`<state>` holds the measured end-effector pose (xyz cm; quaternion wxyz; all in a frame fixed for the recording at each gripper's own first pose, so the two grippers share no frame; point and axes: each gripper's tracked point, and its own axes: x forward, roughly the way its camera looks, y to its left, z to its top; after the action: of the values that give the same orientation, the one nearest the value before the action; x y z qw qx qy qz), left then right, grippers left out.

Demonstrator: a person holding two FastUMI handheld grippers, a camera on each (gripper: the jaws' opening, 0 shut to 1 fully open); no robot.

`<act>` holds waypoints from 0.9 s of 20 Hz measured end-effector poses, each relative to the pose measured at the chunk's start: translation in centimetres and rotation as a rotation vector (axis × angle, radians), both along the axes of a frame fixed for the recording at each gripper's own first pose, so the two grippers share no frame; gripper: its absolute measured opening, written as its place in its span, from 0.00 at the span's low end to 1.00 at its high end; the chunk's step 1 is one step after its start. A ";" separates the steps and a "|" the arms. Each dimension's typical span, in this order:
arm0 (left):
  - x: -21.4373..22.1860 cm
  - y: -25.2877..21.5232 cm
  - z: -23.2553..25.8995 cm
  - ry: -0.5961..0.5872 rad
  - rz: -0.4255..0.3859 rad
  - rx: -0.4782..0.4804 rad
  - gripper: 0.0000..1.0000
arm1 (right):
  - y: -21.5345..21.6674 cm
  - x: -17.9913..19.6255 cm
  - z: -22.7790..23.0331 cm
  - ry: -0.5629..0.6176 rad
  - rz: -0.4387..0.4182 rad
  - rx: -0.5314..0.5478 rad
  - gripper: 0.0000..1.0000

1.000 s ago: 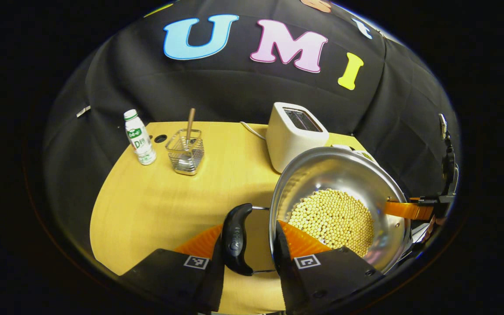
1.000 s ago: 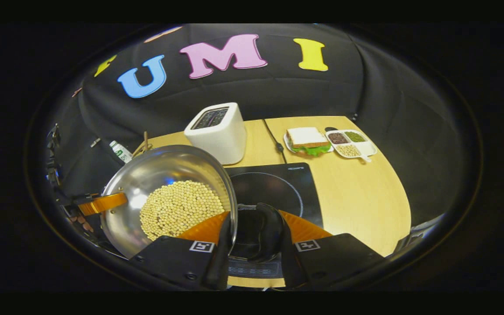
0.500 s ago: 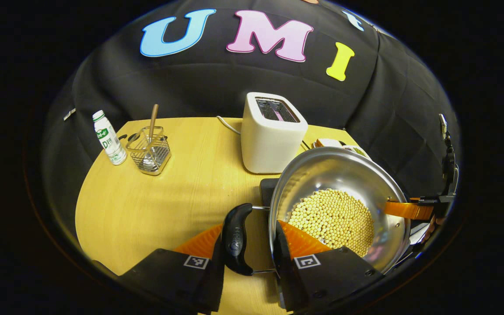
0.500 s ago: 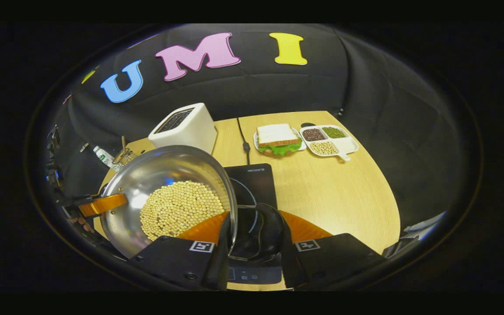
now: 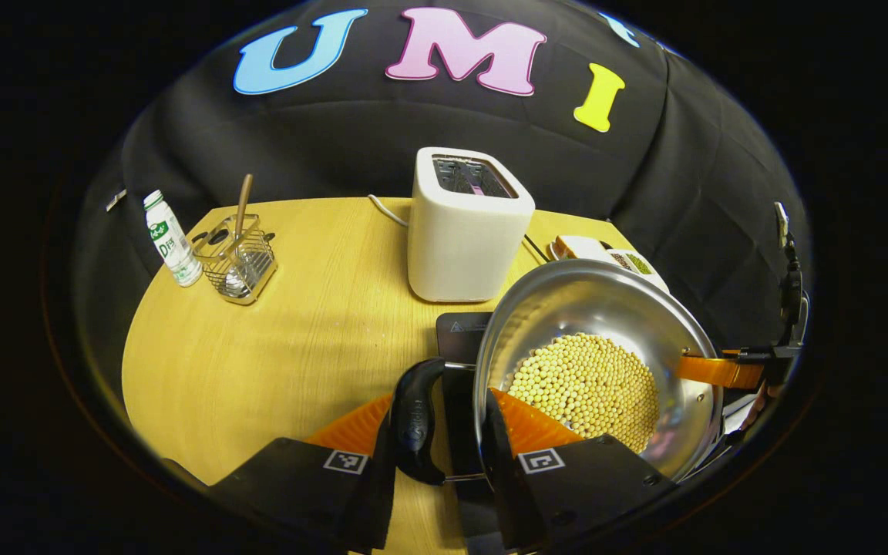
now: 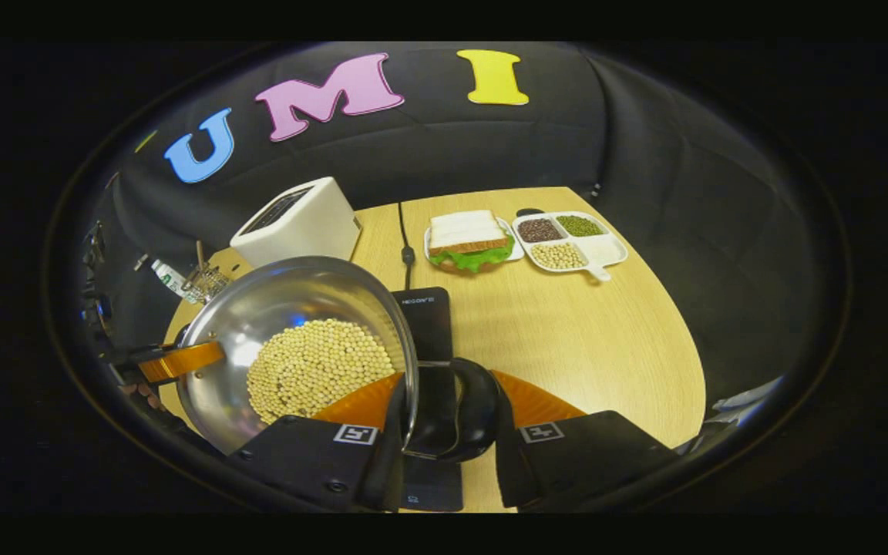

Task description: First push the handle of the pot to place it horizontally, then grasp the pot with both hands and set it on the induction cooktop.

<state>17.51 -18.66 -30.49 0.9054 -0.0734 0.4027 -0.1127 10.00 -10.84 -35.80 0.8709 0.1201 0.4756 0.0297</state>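
A steel pot (image 5: 606, 308) holding pale beans hangs between both grippers, and I cannot tell whether it touches anything below. My left gripper (image 5: 436, 435) is shut on the pot's black left handle (image 5: 415, 420). In the right gripper view the same pot (image 6: 290, 308) fills the lower left, and my right gripper (image 6: 448, 420) is shut on its black right handle (image 6: 471, 408). The black induction cooktop (image 5: 461, 335) lies under the pot, and a strip of the cooktop (image 6: 430, 320) shows beside the rim. Across the pot, the right gripper (image 5: 721, 371) and the left gripper (image 6: 176, 361) each show.
A white toaster (image 5: 465, 227) stands just behind the cooktop, its cable (image 6: 405, 247) running back. A small bottle (image 5: 169, 240) and a wire basket (image 5: 234, 262) with a utensil sit far left. A sandwich plate (image 6: 469, 240) and a divided bean dish (image 6: 571, 243) sit far right.
Both grippers have carried the pot to the right across the table. The cooktop has slid under the pot, and the toaster now stands closer behind it.
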 end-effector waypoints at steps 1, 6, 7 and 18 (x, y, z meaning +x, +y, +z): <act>0.1 -0.1 -0.2 0.000 0.001 0.001 0.57 | 0.0 0.1 -0.1 -0.001 0.000 -0.001 0.52; 0.5 -0.2 -0.9 -0.001 -0.001 -0.002 0.56 | 0.1 0.4 -0.8 -0.007 0.003 -0.007 0.48; 0.5 -0.2 -1.2 0.003 0.000 -0.002 0.56 | 0.1 0.4 -1.1 -0.005 0.004 -0.007 0.52; 0.8 -0.1 -1.2 0.000 -0.014 -0.007 0.57 | 0.3 0.5 -1.0 -0.012 -0.013 -0.002 0.48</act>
<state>18.32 -18.75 -31.73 0.9044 -0.0738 0.4027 -0.1204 10.50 -10.54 -36.84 0.8740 0.1219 0.4697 0.0244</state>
